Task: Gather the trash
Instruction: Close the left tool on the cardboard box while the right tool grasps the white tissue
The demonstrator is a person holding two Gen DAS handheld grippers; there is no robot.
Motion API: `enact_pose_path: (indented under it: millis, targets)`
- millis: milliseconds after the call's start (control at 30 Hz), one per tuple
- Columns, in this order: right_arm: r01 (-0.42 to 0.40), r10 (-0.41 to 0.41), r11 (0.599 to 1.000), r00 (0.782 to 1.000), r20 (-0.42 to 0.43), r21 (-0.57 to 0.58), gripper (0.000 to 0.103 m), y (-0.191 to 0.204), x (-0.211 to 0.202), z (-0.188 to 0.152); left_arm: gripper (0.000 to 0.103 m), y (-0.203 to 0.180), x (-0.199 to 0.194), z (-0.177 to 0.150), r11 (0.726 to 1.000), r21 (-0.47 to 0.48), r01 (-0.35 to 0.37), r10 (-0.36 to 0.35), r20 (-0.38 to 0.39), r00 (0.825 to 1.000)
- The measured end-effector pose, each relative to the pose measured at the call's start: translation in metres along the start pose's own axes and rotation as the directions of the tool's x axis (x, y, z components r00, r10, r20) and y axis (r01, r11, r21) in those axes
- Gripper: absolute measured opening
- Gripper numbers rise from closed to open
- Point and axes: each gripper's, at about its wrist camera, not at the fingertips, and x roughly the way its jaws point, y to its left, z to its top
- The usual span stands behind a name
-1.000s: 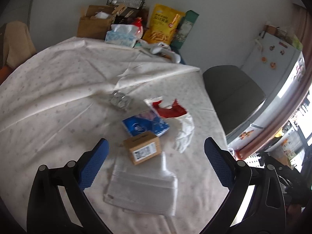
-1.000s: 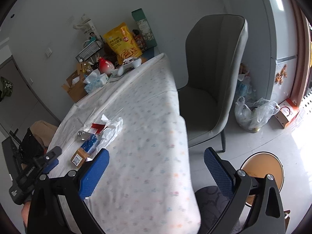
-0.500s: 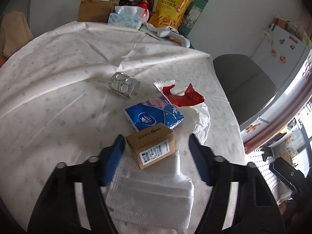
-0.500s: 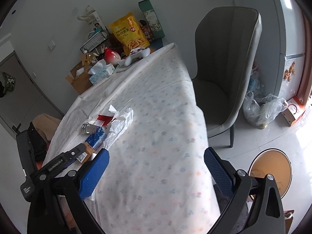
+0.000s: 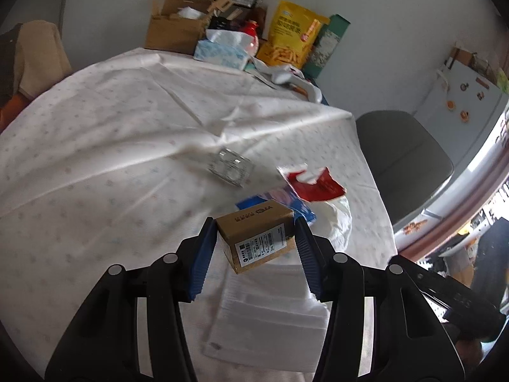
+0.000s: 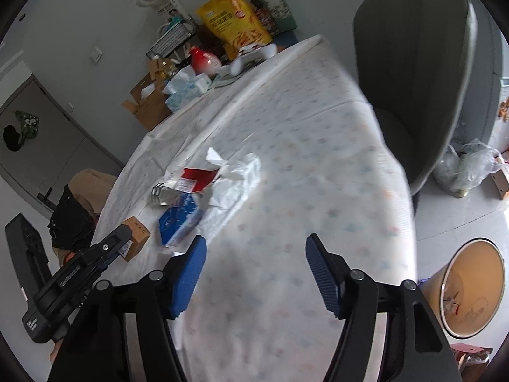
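Observation:
My left gripper [image 5: 254, 238] is shut on a small brown cardboard box [image 5: 257, 238] with a barcode label, held a little above the table; the box also shows in the right wrist view [image 6: 135, 237]. Beyond it on the white tablecloth [image 5: 95, 159] lie a blue tissue pack [image 6: 179, 219], a red and white torn wrapper [image 5: 313, 184], a crumpled white bag [image 6: 238, 178], a small clear jar [image 5: 229, 168] and a flat clear plastic packet [image 5: 270, 318]. My right gripper [image 6: 254, 264] is open and empty above the table's near edge.
A yellow-lined waste bin [image 6: 470, 286] stands on the floor at the right. A grey chair [image 6: 423, 73] stands beside the table. Snack bags, a tissue box [image 5: 219, 51] and a cardboard box [image 5: 171, 31] crowd the far table edge. A plastic bag [image 6: 467, 165] lies on the floor.
My left gripper moved in over the brown box, closed on it and lifted it off the plastic packet. My right gripper moved forward over the table and narrowed somewhat.

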Motion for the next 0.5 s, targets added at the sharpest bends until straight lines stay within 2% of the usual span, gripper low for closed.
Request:
enact_pose_path:
  millis: [167,333,433,467,500]
  targets:
    - [-0.024,0.023,0.999,0.999,-0.036,-0.025,0.062,0.019,0.025,0.010,0.051,0.014,-0.011,0.004,1.000,-0.021,-0.019,0.019,0.019,1.000]
    - [-0.003,0.000,0.999,0.997,-0.077,-0.047,0.062,0.032,0.054,0.016,0.051,0.025,-0.020,0.006,0.999,-0.035,-0.030,0.031,0.036,0.999]
    - [0.022,-0.027,0.998,0.995,-0.091,-0.055,0.043,0.036,0.066,0.016,0.051,0.031,-0.025,0.007,0.998,-0.046,-0.040,0.042,0.045,0.998]
    - [0.029,-0.035,0.998,0.995,-0.093,-0.062,0.023,0.036,0.068,0.017,0.051,0.033,-0.026,0.007,0.998,-0.049,-0.043,0.045,0.047,0.998]
    - [0.013,-0.020,0.998,0.992,-0.121,-0.055,0.009,0.036,0.071,0.017,0.051,0.033,-0.026,0.008,0.998,-0.051,-0.044,0.047,0.048,0.998]
